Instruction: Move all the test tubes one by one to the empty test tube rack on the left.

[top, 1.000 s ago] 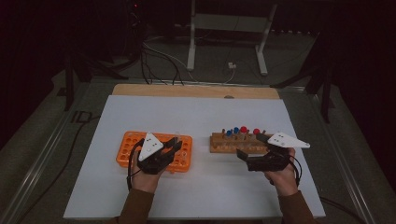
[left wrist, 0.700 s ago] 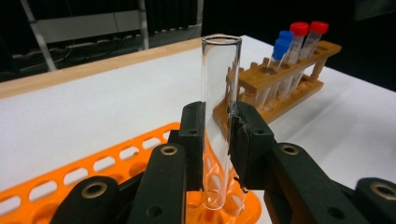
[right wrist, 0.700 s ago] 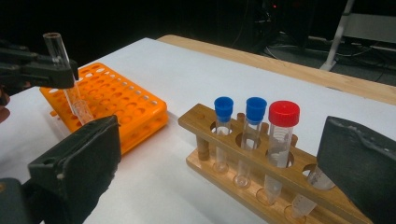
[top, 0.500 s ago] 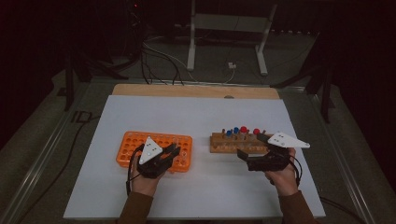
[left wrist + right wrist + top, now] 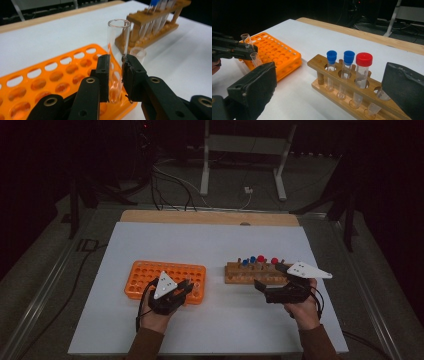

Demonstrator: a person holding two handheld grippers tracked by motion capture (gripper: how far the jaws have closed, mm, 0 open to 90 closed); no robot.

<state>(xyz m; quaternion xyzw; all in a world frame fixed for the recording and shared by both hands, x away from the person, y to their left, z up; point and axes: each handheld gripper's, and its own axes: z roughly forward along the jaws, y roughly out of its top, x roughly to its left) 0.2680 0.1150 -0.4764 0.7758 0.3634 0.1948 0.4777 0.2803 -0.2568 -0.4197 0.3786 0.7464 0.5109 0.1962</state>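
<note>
My left gripper is shut on a clear, uncapped test tube, held upright with its lower end in a hole at the near corner of the orange rack. In the high view the left gripper sits over the rack's right end. A second open tube stands in the rack just behind. My right gripper is open with nothing between its pads, facing the wooden rack, which holds two blue-capped tubes and a red-capped one.
The white table top has a wooden strip along its far edge. The wooden rack stands right of centre, with bare surface between the two racks. Cables and a metal stand lie on the dark floor beyond.
My left gripper has sunk a little with the tube toward the orange rack. The right gripper has kept still.
</note>
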